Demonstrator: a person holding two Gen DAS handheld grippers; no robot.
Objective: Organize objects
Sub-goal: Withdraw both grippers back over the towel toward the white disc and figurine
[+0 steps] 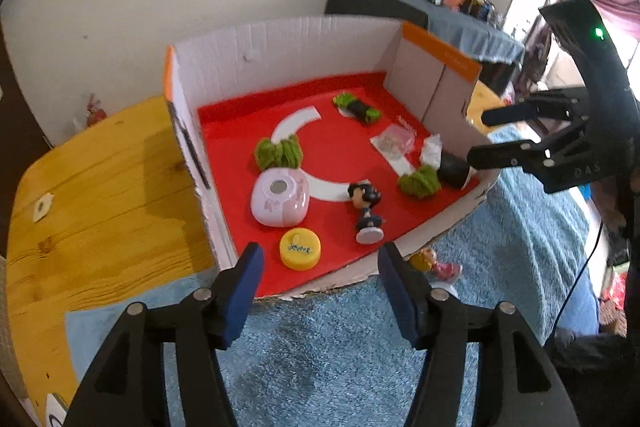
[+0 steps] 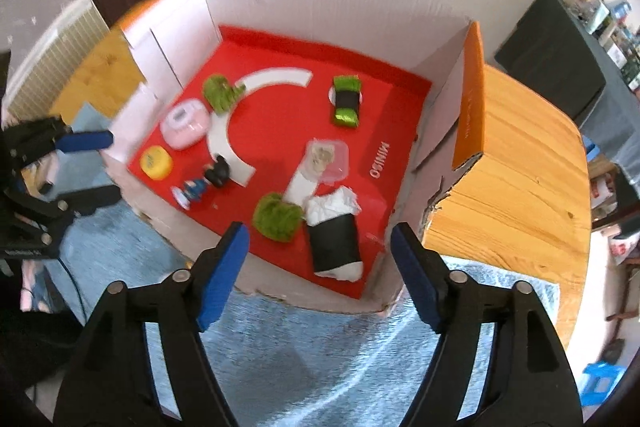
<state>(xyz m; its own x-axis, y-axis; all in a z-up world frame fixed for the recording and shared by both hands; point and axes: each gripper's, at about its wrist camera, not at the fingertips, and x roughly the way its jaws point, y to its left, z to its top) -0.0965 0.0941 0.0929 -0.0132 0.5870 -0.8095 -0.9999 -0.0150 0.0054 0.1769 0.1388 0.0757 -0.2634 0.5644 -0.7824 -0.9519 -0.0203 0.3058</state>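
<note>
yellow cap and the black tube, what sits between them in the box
In the left wrist view, the toy figure lying on its side and a green pom-pom lie between the yellow cap and black tube.

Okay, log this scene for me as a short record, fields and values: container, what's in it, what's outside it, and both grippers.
container: cardboard box with red floor, front side open
surface: wooden table, blue mat in front
inside: yellow cap, pink case, dark-haired figurine, three green fuzzy pieces, clear plastic tub, black roll stuffed with white paper
outside: small figurine on the mat by the box's front edge
left gripper: open, empty
right gripper: open, empty
</note>
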